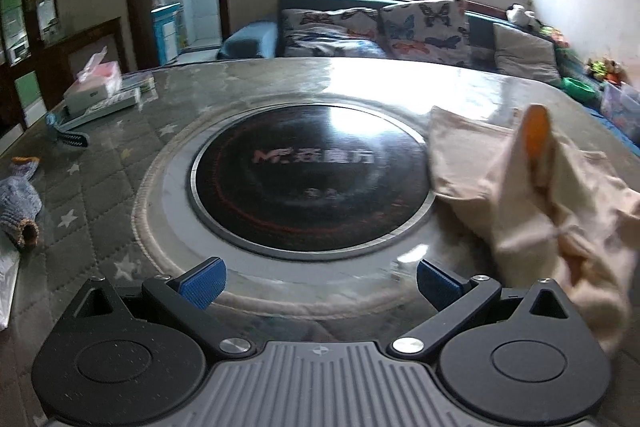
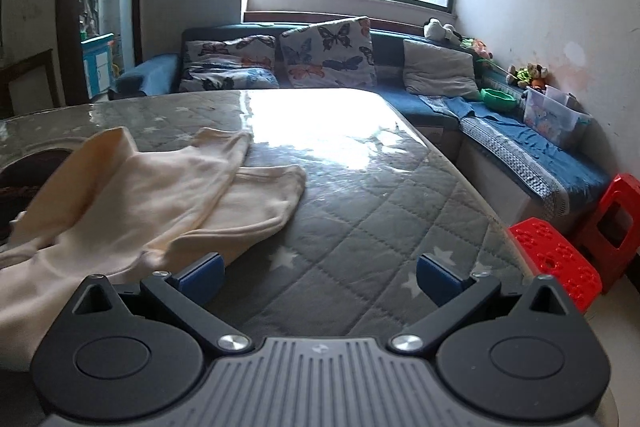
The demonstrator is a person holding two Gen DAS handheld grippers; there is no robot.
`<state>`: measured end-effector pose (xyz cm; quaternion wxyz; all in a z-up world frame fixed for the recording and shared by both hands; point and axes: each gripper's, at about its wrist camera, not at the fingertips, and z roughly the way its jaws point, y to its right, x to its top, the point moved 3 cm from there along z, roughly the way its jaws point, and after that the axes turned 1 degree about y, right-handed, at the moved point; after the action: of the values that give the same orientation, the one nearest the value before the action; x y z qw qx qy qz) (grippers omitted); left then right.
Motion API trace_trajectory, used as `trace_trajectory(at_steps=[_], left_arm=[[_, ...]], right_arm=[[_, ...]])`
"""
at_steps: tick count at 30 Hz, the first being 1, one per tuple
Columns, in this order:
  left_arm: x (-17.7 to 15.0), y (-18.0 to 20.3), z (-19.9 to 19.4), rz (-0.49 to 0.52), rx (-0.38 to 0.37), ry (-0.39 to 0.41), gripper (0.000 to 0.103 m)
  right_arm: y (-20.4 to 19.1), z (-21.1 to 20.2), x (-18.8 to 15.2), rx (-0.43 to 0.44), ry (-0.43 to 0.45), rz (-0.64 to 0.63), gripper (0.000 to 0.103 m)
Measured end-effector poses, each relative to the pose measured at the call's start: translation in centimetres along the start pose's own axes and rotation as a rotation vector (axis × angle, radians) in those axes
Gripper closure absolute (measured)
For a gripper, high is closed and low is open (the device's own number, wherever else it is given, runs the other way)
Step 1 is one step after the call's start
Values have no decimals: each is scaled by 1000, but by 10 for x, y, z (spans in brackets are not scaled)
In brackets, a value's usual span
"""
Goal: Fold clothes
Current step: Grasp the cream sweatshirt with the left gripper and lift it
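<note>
While both the left gripper (image 1: 318, 283) and right gripper (image 2: 318, 279) stand wide apart, holding nothing, the cream garment (image 2: 160, 195) lies crumpled on the table (image 2: 360, 211). Its legs reach toward the far edge, and bare quilted cover lies to its right. Something orange (image 1: 536, 135), perhaps under the cloth, is blurred.

I see clothes (image 2: 160, 195) on table (image 2: 360, 207), right of round cooker (image 1: 312, 179); sofa (image 2: 400, 67) far behind; stools (image 2: 560, 259) near right.
</note>
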<state>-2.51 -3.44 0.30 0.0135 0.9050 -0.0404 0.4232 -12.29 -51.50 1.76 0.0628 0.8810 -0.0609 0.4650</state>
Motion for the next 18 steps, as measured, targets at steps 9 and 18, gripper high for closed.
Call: trace_trajectory(at_steps=[9,18], left_arm=[[-8,26,-23,28,-69,-1,0],[-15,46,-35,63,-96,-18,0]], right_arm=[[-18,-23,-11,54,-19,16,0],[-28,-39,-22,83,-29,-2,0]])
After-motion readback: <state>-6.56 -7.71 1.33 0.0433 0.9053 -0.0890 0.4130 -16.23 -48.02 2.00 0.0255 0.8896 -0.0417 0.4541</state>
